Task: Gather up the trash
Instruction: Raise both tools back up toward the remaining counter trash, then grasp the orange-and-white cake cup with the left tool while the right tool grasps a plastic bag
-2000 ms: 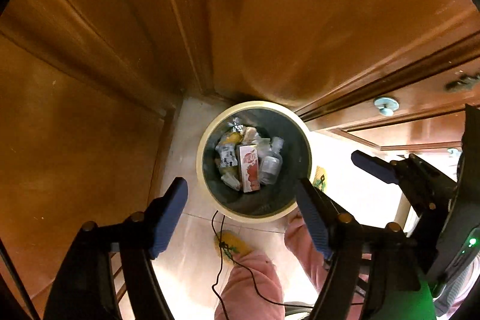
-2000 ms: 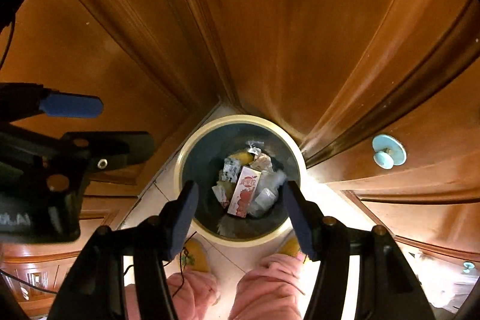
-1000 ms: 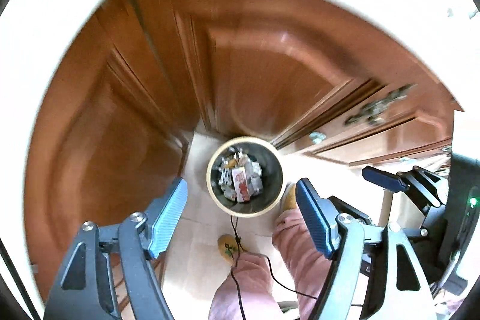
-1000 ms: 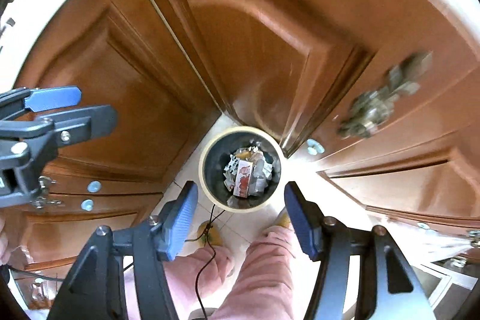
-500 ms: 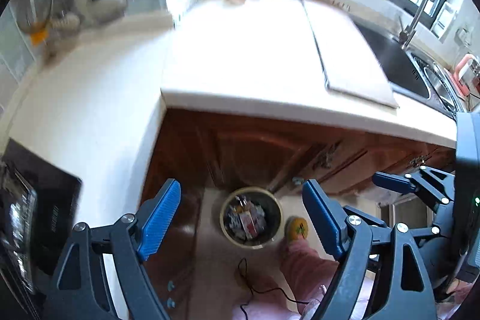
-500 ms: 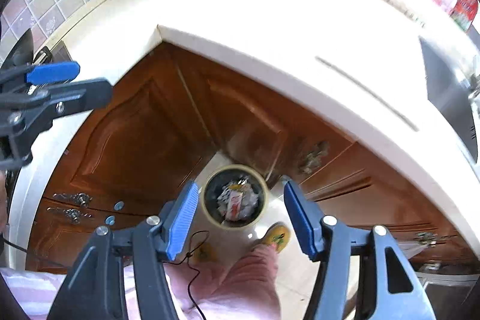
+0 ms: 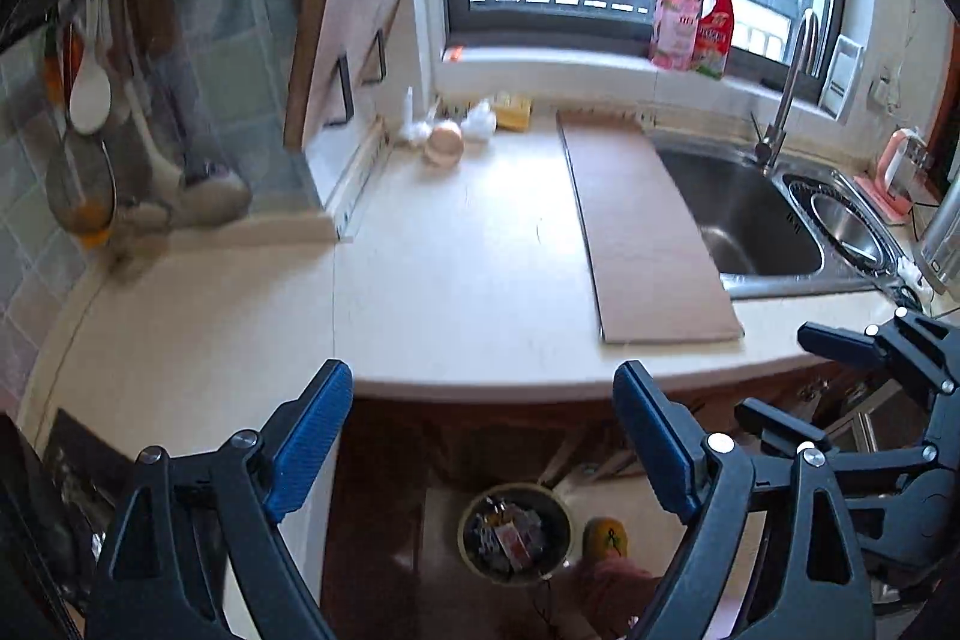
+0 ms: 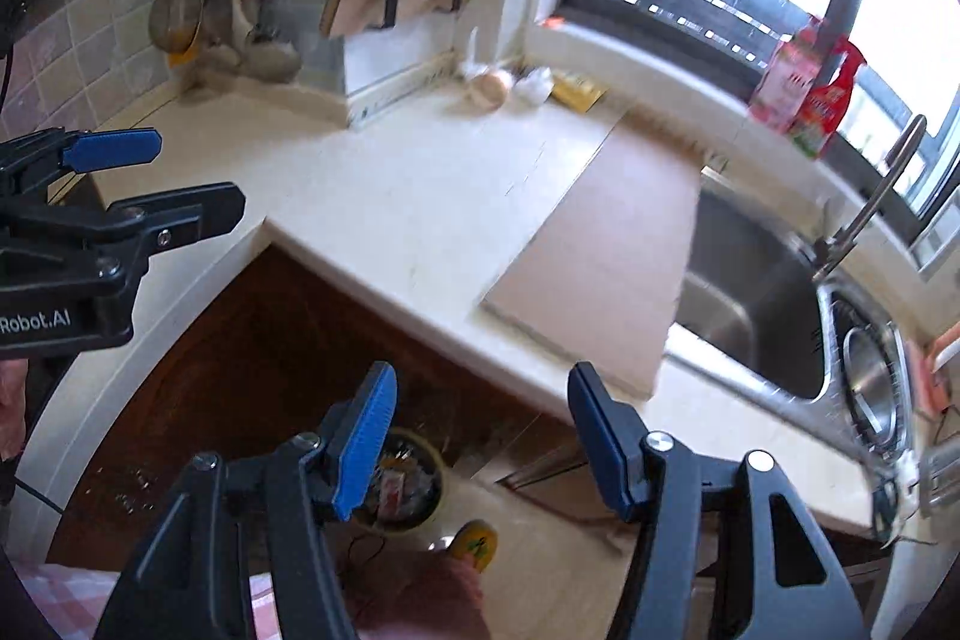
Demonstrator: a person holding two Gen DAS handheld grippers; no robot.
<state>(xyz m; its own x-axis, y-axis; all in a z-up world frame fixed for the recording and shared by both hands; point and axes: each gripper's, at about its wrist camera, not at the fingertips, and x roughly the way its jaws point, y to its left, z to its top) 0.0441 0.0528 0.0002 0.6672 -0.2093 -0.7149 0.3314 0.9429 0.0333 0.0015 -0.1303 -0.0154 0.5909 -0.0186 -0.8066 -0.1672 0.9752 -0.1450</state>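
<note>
Both grippers are hovering empty: the left gripper (image 7: 483, 436) is spreading its jaws with nothing between them, the right gripper (image 8: 480, 436) gaping. The trash bin (image 7: 515, 541) is sitting loaded on the floor; scraps (image 7: 447, 139) (seemingly trash) are waiting at the countertop's (image 7: 456, 292) back edge.

Your left hand-held gripper (image 7: 483, 451) is black plastic with bright blue pads (image 7: 309, 436) on its fingers and silver screws at the joints. Your right hand-held gripper (image 8: 480, 445) matches it, black with blue pads. White lettering ending "Robot.AI" marks the left one's side. You wear pink trousers (image 8: 420, 601) and a yellow slipper (image 8: 476, 539).
</note>
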